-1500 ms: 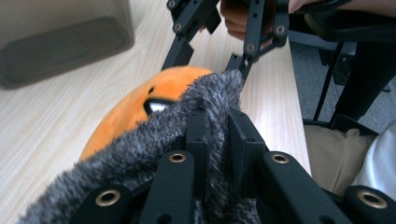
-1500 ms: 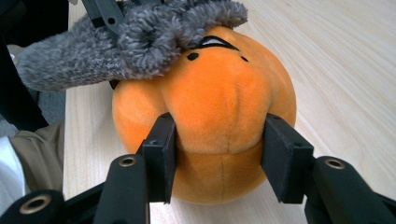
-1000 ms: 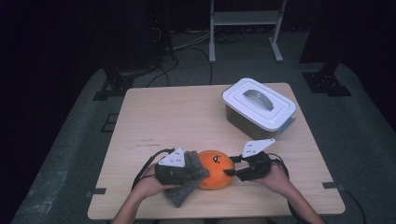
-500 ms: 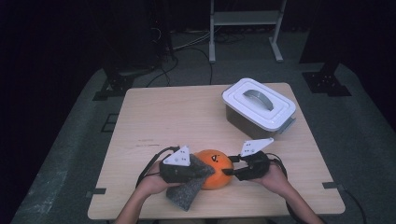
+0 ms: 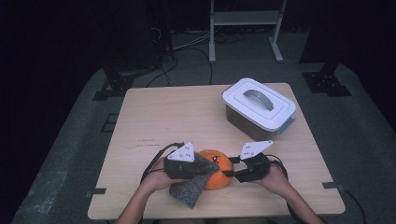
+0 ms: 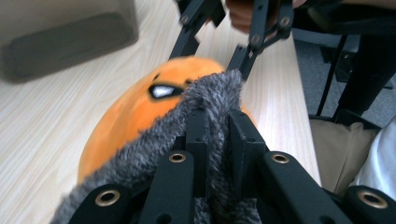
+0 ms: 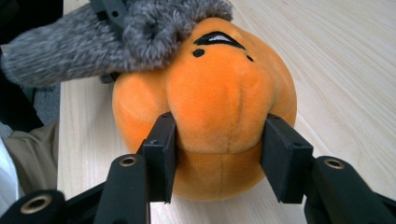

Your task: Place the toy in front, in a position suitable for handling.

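Under grey cloth, half-hidden orange plush

The fuzzy grey cloth hides the round orange plush toy's nine-o'clock side. At ten o'clock in the left gripper view, a grey box is blurred and cut off.

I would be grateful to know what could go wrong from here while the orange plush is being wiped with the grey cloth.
1. The right gripper pinches only one end of the soft orange plush; a firm stroke might squeeze it out of the jaws.
2. The left gripper clamps a narrow fold of the grey cloth, which could slip free.
3. The plush lies near the table's front edge, so it may roll off.
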The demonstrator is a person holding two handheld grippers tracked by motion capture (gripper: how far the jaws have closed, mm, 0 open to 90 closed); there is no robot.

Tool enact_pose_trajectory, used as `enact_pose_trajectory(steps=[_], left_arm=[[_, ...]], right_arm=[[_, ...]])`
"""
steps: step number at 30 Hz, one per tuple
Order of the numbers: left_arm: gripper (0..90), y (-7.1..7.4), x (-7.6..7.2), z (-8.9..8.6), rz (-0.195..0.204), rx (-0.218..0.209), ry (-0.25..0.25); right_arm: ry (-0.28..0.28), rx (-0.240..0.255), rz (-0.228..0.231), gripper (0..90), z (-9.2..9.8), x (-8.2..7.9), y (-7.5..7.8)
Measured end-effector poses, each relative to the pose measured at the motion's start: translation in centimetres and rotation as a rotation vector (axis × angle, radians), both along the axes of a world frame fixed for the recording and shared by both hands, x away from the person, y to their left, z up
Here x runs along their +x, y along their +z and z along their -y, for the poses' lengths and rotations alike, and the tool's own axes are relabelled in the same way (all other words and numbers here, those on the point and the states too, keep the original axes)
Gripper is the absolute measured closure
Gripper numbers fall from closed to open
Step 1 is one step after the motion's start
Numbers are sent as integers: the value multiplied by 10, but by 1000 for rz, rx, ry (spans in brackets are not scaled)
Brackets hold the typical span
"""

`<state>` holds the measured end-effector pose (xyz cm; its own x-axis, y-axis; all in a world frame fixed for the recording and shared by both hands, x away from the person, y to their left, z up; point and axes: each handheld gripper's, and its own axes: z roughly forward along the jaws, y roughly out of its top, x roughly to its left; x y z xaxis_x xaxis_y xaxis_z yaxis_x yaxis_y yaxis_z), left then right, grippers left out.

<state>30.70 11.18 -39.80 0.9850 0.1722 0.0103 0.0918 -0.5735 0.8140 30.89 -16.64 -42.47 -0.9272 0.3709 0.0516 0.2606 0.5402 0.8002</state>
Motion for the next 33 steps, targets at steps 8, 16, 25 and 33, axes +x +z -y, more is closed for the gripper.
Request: enact_pose_trajectory(steps=[8, 16, 25, 33], left_arm=[[795, -13, 1, -28, -30, 3, 72], [795, -14, 7, -36, -46, -14, 108], [795, -15, 11, -31, -78, -24, 105], [793, -18, 5, -31, -123, -14, 47]], right_arm=[[6, -4, 9, 493, 1, -1, -1], [14, -8, 18, 492, 2, -2, -2], [43, -22, -2, 409, 8, -3, -5], [56, 16, -34, 301, 7, 0, -2]])
